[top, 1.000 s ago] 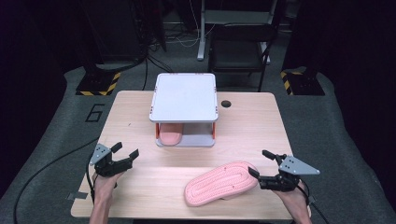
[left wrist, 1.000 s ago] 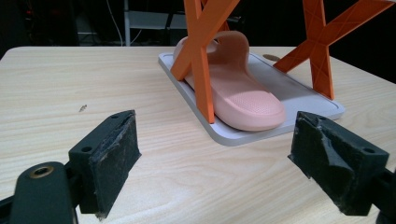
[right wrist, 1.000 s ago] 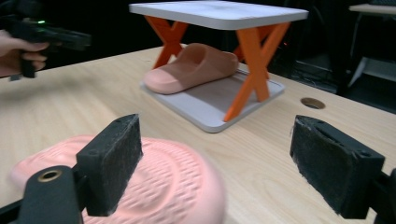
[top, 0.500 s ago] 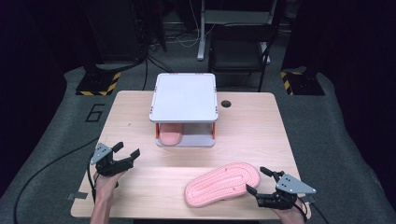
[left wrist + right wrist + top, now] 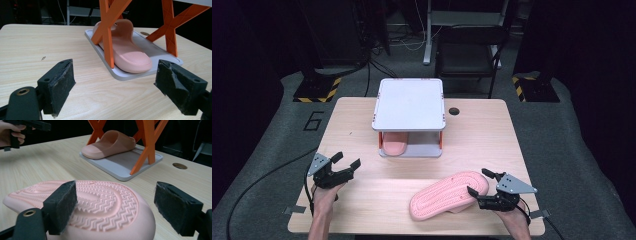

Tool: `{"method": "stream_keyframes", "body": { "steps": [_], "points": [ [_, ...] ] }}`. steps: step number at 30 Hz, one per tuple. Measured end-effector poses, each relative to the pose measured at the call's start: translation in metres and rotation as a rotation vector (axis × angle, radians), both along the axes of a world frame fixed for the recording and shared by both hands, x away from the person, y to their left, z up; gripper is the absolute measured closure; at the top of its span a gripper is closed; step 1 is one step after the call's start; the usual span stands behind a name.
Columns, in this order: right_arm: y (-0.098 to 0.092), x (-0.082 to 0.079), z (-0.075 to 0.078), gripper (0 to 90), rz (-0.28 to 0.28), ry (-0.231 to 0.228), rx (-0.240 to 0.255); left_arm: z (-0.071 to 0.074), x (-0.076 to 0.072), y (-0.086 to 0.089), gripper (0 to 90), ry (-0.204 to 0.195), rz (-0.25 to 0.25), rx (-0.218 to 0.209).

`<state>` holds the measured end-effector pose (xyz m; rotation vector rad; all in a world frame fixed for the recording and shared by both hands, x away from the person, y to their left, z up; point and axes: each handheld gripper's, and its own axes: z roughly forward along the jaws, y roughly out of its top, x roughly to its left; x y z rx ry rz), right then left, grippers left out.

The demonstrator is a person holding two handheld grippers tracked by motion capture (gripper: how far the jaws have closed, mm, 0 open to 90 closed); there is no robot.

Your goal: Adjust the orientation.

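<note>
Down at the near edge of the wooden counter [image 5: 362, 120], a pink slipper [image 5: 447, 195] lies sole-up, its zigzag tread facing the ceiling and its length running diagonally from front-left to back-right. Just beside its right end sits the right gripper [image 5: 482, 183], fingers spread wide — in the right gripper view one black pad [image 5: 62, 206] stands in front of the slipper's ribbed sole [image 5: 100, 202] and the other [image 5: 178, 207] hangs off to the side over bare wood, nothing pinched between them. Well apart, on the left side of the counter, the left gripper [image 5: 346, 160] is held by a hand [image 5: 324, 197] with its fingers likewise spread and empty, pointing toward the middle. At the counter's centre stands a small rack [image 5: 409, 102] — a white top on orange X-shaped legs [image 5: 108, 30] over a grey base tray [image 5: 160, 53]. A second pink slipper [image 5: 125, 47] rests upright on that tray under the top, its toe poking out toward the front-left. A dark round hole [image 5: 454, 111] sits in the counter just right of the rack.
</note>
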<state>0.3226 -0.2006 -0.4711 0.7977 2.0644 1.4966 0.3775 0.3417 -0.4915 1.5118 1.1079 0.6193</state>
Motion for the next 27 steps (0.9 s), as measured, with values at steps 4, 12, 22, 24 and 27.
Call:
{"method": "stream_keyframes", "body": {
  "steps": [4,12,22,24,27],
  "points": [
    [-0.002,-0.003,0.0,18.1,0.022,0.004,0.008,0.0,0.0,0.0,15.2,-0.001,-0.001,-0.004],
    [-0.012,-0.022,0.01,17.8,0.04,-0.018,0.06,0.001,0.0,0.001,15.2,0.002,0.0,-0.005],
    [-0.02,-0.046,-0.013,16.9,-0.007,-0.018,-0.021,0.0,0.001,0.0,15.2,-0.002,-0.004,-0.006],
    [-0.016,-0.045,-0.016,15.2,-0.021,-0.025,-0.026,0.0,0.001,0.0,15.3,-0.002,-0.003,-0.007],
    [-0.012,-0.042,-0.016,15.1,-0.029,-0.04,-0.056,0.0,0.001,0.0,15.3,-0.001,-0.002,-0.009]
  ]
}}
